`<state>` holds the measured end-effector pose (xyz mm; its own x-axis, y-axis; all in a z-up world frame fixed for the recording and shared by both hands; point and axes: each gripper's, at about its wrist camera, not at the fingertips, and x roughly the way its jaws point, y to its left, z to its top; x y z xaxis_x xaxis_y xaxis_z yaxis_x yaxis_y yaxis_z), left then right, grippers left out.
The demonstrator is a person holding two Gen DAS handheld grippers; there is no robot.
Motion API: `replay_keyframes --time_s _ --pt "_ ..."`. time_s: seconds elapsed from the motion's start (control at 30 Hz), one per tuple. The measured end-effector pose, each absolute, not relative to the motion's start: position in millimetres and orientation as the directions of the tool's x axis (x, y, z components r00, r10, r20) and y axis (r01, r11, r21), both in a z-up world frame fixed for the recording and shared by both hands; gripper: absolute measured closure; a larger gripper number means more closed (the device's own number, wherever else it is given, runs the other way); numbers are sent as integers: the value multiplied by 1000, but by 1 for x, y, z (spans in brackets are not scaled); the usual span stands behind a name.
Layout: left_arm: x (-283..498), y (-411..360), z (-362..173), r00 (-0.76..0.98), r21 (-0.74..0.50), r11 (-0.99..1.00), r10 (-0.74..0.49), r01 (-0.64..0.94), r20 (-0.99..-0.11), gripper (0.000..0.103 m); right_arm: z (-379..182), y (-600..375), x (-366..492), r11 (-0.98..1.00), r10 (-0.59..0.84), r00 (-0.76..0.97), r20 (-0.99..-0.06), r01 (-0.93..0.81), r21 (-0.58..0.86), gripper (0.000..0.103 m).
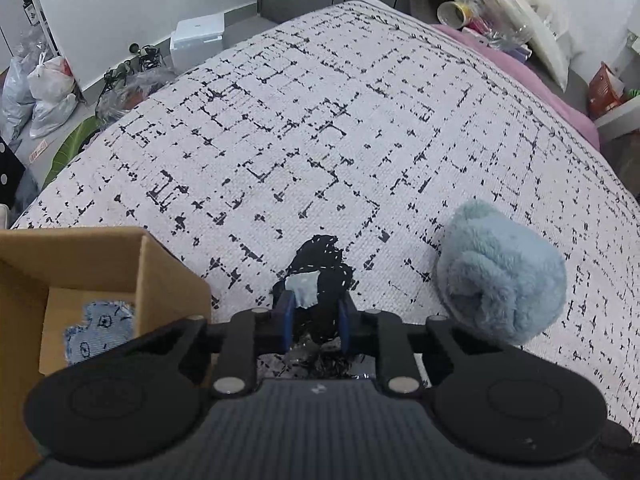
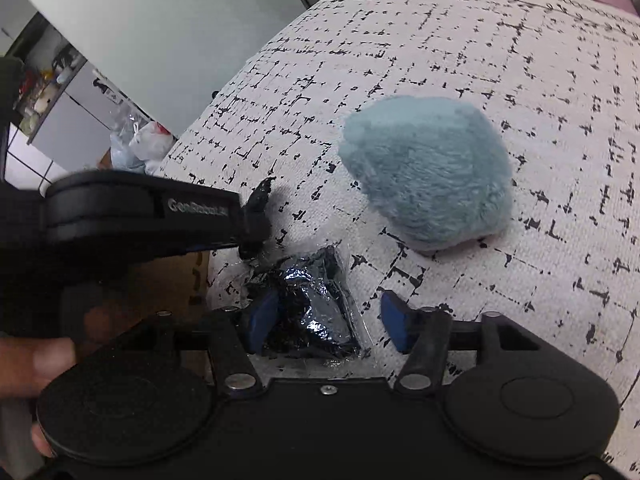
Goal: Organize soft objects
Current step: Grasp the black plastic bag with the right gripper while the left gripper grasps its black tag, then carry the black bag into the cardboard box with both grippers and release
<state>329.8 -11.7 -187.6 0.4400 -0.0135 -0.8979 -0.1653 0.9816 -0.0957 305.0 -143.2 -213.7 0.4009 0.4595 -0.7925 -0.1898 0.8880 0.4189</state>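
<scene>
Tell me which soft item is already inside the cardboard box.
The pale blue printed cloth lies in the cardboard box. The fluffy blue plush sits on the bedspread; the black wrapped item is in the left tool.

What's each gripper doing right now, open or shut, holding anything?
Left gripper: shut on the black fabric item in clear plastic wrap.
Right gripper: open; the wrapped item lies between its fingers, not pinched.

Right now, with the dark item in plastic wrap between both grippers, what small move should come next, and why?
Probably lift the left gripper, shut on the wrapped dark item, toward the cardboard box: the right gripper is open, and the box beside it already holds a patterned cloth.
</scene>
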Motion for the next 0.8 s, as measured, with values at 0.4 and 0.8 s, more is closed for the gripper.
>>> replay_keyframes --time_s 0.4,0.8 --pt "319 -9 -170 498 -130 978 -33 -162 -867 90 -206 -153 292 866 498 404 -767 -199 458 95" --pt "281 -15 -140 551 -169 974 -59 -150 -832 90 -182 -184 261 891 436 499 -749 -118 439 100"
